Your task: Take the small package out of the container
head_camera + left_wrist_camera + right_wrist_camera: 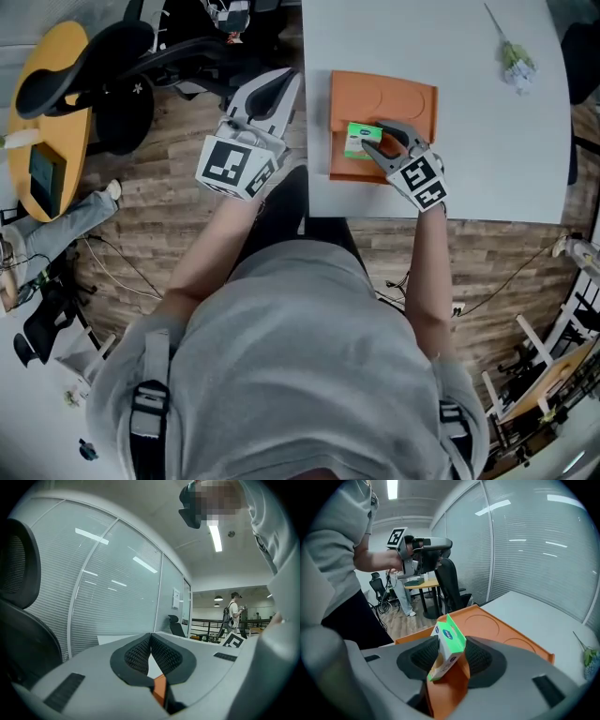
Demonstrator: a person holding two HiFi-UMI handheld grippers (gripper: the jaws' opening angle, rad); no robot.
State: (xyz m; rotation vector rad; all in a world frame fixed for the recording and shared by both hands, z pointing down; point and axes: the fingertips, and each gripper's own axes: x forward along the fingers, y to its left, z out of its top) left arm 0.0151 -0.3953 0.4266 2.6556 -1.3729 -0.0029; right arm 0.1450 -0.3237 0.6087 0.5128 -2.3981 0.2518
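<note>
Table (487,141): white; the container sits at its near edge, in front of you.
Container (412,103): orange tray with 2 round recesses on the far side; the small package lies in its near-left part.
Left gripper (279,84): jaws closed together on nothing, held off the table edge just left of the container.
Right gripper (370,145): jaws spread wide, 1 on each side of the package; the pads do not look pressed on it.
Small package (449,644): green and white, tipped up on an edge and leaning between your right jaws.
Bearing: straight ahead of your right gripper, already inside its gap.
Long axis: roughly along the jaws, rising away from you.
Nearer hand: right.
Print: 2 blue oval logos; wording too small to read.
</note>
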